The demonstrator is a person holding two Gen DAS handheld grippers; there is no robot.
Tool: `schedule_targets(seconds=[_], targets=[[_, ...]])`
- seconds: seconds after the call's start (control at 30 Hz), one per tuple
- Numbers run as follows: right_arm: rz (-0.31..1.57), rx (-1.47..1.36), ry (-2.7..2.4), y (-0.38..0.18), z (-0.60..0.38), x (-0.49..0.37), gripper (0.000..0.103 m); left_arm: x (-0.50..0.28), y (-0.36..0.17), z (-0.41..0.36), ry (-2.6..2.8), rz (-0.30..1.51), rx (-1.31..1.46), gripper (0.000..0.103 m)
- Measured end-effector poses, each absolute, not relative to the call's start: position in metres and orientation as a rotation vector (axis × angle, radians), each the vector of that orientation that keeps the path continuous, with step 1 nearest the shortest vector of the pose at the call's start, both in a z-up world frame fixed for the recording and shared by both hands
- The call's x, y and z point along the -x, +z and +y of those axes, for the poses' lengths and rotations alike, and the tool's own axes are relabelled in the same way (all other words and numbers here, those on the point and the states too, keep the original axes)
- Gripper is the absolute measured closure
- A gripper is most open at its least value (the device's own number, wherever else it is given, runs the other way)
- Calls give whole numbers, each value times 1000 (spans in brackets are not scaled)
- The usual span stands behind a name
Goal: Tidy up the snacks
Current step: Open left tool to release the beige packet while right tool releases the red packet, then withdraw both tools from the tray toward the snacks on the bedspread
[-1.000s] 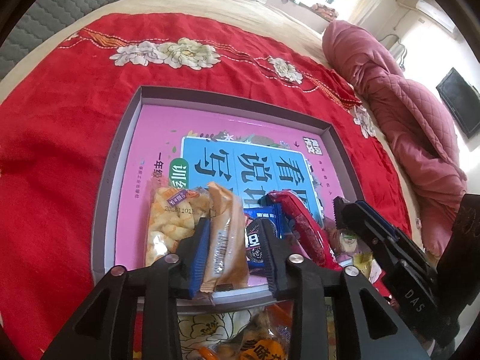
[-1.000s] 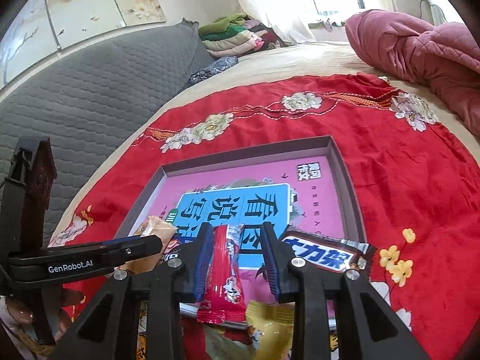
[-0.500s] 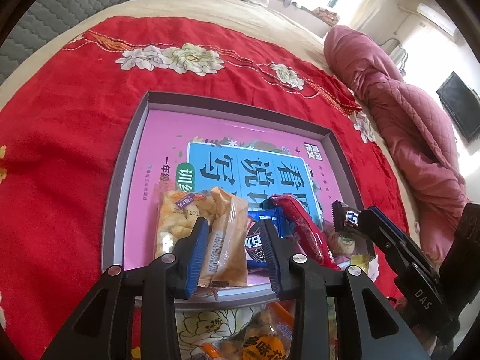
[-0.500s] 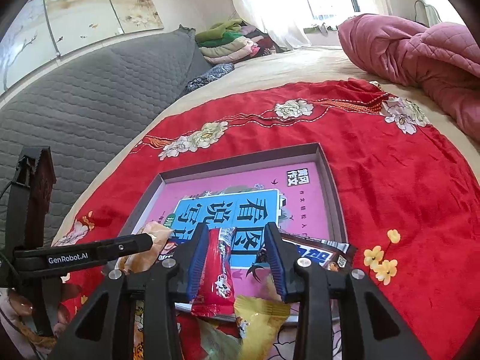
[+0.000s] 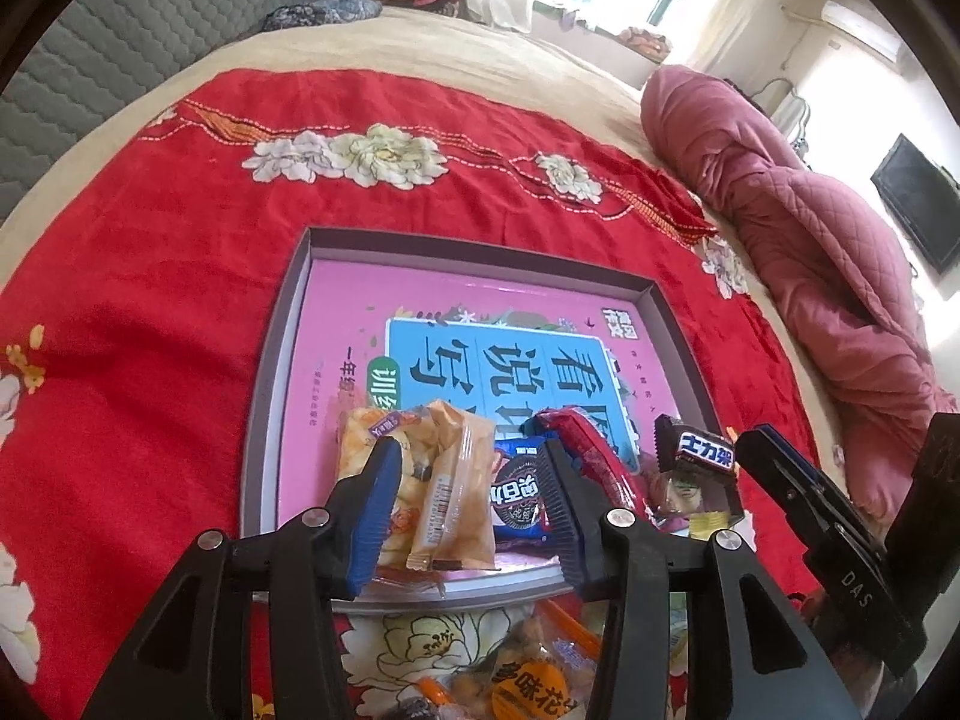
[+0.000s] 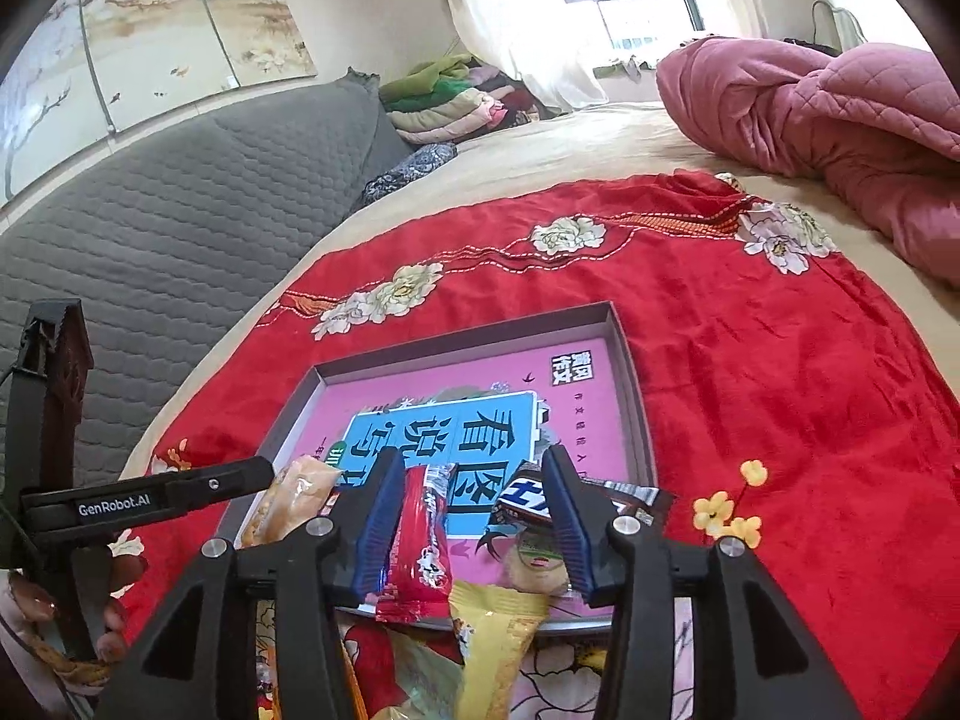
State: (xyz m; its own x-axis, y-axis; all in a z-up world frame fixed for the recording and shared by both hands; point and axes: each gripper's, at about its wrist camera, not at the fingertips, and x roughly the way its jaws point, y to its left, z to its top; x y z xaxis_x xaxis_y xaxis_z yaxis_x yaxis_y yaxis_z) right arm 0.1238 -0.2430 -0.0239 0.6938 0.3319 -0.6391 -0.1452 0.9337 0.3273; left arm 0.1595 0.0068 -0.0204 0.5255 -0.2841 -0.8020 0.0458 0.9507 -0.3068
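- A shallow tray [image 5: 273, 360] lies on a bedspread [image 5: 132, 324], with a booklet [image 5: 492, 354] lying flat inside it.
- Along the tray's near edge, left to right: a puffed-snack bag [image 5: 360, 438], a wafer packet [image 5: 456, 480], a cookie packet [image 5: 519, 492], a long wrapper [image 5: 591, 450], a chocolate bar [image 5: 696, 450].
- More snack packets [image 5: 522, 678] lie on the bedspread, nearer than the tray.
- A quilt [image 5: 810, 252] lies far right, beside the bedspread.
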Motion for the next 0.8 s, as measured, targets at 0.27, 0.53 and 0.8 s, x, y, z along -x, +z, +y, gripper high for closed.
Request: schedule_targets(seconds=[0.27, 0.53, 0.8], targets=[[739, -267, 235, -16, -257, -120, 55, -153, -12, 10, -192, 984, 252, 53], [720, -270, 218, -9, -263, -114, 54, -148, -4, 9, -187, 962, 233, 52], [712, -260, 216, -4, -261, -106, 54, -141, 5, 9, -188, 940, 220, 48]])
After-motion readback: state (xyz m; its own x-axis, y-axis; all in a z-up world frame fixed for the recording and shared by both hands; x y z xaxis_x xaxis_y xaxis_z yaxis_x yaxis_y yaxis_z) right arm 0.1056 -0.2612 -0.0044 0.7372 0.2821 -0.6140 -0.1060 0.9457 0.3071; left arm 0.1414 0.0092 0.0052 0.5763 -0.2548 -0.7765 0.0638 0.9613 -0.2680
